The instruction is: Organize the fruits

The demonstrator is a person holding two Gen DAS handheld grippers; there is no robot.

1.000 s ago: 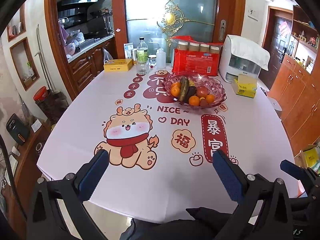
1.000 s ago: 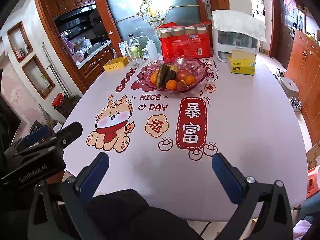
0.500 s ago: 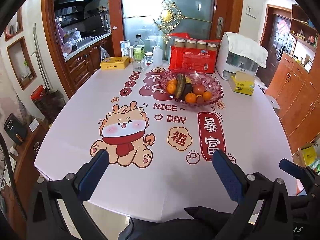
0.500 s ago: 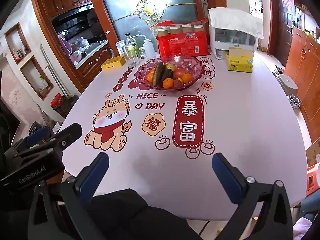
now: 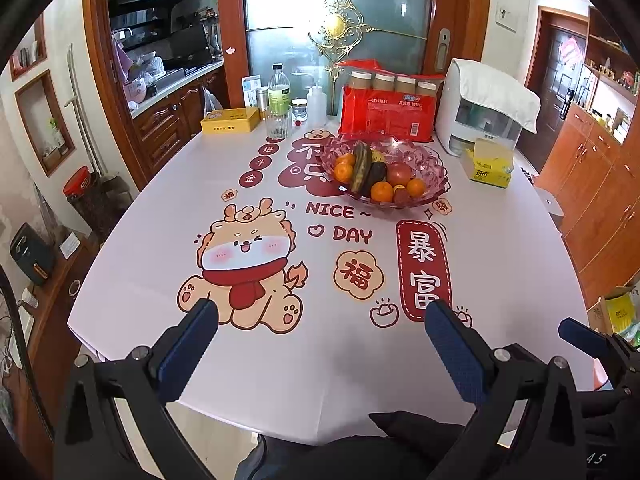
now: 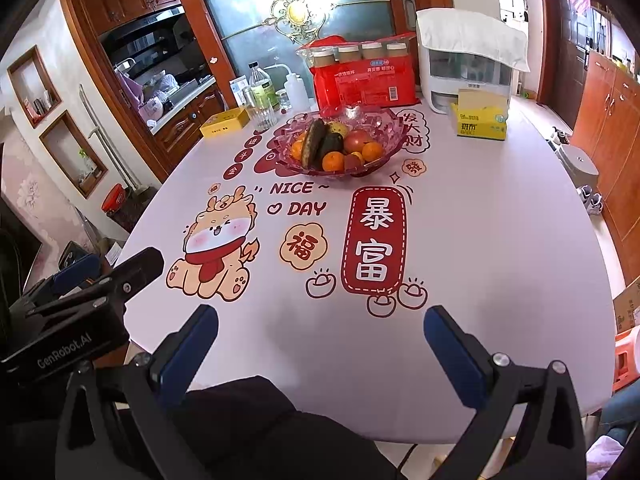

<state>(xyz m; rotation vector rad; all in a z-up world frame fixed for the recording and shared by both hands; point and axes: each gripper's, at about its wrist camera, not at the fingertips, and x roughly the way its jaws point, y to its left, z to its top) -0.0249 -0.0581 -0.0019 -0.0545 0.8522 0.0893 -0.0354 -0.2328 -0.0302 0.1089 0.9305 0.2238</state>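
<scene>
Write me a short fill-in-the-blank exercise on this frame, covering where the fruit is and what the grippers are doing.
1. All the fruit sits in the pink glass ____ at the far side of the table.
2. The left gripper and the right gripper are both ____, holding nothing.
3. The long dark green cucumber lies among several small round ____ of orange colour.
4. Behind the bowl stands a ____ package with four lidded jars.

Missing words: bowl; open; tangerines; red
</scene>
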